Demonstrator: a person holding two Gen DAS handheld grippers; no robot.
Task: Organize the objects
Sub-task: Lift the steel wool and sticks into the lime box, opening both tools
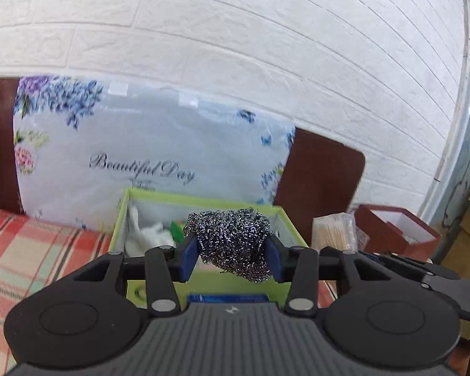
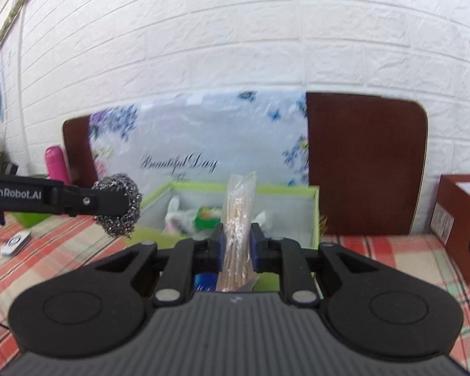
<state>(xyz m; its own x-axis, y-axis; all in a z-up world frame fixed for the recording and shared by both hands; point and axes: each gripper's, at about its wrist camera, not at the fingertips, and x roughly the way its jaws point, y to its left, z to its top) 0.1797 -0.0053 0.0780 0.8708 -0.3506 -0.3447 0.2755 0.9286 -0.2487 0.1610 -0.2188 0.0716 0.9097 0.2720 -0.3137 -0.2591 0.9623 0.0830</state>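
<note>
Steel wool (image 1: 235,244) sits pinched between the left gripper's (image 1: 232,255) blue pads, above the green box's (image 1: 203,202) near edge. At three o'clock of it, the right gripper (image 2: 237,244) clamps a clear packet of wooden sticks (image 2: 239,216) (contents blurred) before the same box.

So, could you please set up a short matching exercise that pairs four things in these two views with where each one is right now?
Things:
1. steel wool scrubber
2. packet of wooden sticks
3. green box
4. red-brown box

Places:
A. on the checked cloth, at the far right
B. gripped in the left claw
C. on the checked cloth, in front of the floral bag
D. gripped in the right claw

Pairs: 1-B, 2-D, 3-C, 4-A
</note>
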